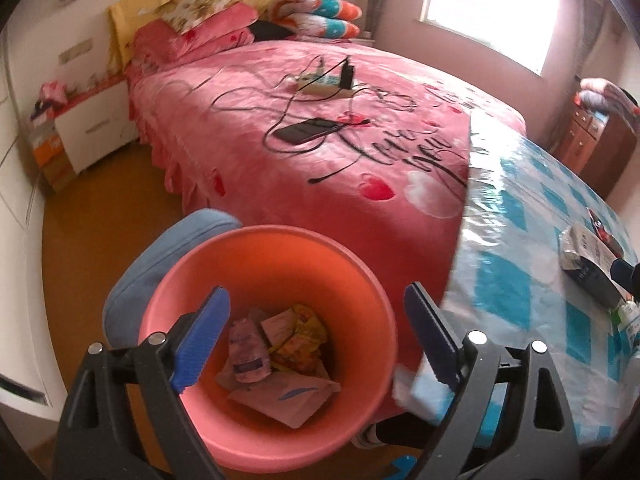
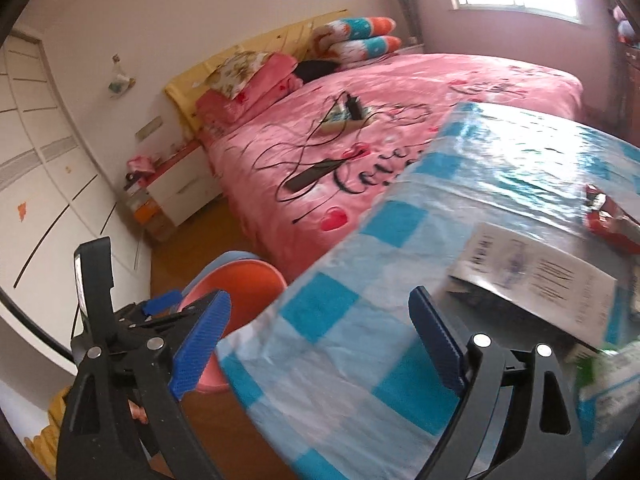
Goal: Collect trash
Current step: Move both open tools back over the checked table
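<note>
- Round pink plastic bin [image 1: 264, 320] on the brown floor, near and left of the table, mouth upward, long axis upright; a blue cushioned seat [image 1: 176, 248] just behind its left rim.
- Inside the bin: a pale pink pouch [image 1: 248, 354] lying with long axis from far to near, a yellow crumpled wrapper [image 1: 304, 334] to its right, a flat white packet with a blue mark [image 1: 288, 394] nearest.
- Left gripper [image 1: 316, 338] above the bin, blue pads wide apart, nothing between them.
- Right gripper [image 2: 320, 346] over the near edge of the table with blue and white checked plastic cloth [image 2: 328, 312], pads also wide apart, holding nothing.
- On the table, right side: a white printed box [image 2: 532, 276], long axis from left to right, writing too blurred to read; a red crumpled wrapper [image 2: 608, 216] farther away.
- Black script on the pink bed cover [image 1: 280, 100], reads "Love" partly.
</note>
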`<action>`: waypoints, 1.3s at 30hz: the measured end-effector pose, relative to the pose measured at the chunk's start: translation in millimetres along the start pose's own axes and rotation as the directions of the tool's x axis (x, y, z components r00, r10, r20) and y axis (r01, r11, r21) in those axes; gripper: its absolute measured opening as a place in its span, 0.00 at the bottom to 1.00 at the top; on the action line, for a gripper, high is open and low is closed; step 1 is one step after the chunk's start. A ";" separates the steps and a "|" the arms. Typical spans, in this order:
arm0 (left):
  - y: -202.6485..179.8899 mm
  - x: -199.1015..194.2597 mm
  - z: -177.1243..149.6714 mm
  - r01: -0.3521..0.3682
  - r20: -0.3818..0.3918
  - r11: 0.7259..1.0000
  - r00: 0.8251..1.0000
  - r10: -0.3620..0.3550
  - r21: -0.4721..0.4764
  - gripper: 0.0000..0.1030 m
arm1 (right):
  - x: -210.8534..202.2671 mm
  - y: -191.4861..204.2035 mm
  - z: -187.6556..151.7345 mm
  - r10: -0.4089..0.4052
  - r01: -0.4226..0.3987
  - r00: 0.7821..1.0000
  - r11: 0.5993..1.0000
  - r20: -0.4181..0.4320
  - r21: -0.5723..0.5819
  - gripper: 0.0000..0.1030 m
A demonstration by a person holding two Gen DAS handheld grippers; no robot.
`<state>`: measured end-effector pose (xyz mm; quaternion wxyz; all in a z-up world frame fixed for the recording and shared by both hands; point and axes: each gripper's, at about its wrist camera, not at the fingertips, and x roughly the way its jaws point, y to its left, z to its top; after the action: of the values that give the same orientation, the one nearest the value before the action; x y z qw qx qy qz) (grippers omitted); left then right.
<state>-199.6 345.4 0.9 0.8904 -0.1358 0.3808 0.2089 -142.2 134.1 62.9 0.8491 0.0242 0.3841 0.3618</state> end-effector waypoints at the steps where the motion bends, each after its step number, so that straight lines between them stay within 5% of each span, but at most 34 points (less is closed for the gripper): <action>1: -5.3 -2.1 1.4 0.002 0.004 1.000 1.000 -0.002 0.010 0.89 | -4.7 -3.3 -1.3 -0.012 0.012 1.000 1.000 0.007 0.002 0.87; 13: -74.0 -28.3 7.5 0.023 0.051 0.986 0.998 -0.032 0.168 0.90 | -44.8 -26.2 -12.6 -0.095 0.094 0.990 0.995 0.101 0.018 0.89; 39: -160.6 -47.8 1.5 0.031 0.064 0.938 0.996 -0.056 0.344 0.90 | -89.1 -82.3 -25.3 -0.169 0.153 0.967 0.983 0.189 0.099 0.92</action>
<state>-152.1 192.5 50.3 0.9182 0.0206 0.3754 0.1245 -149.6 11.0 75.3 0.9078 0.0643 0.3137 0.2710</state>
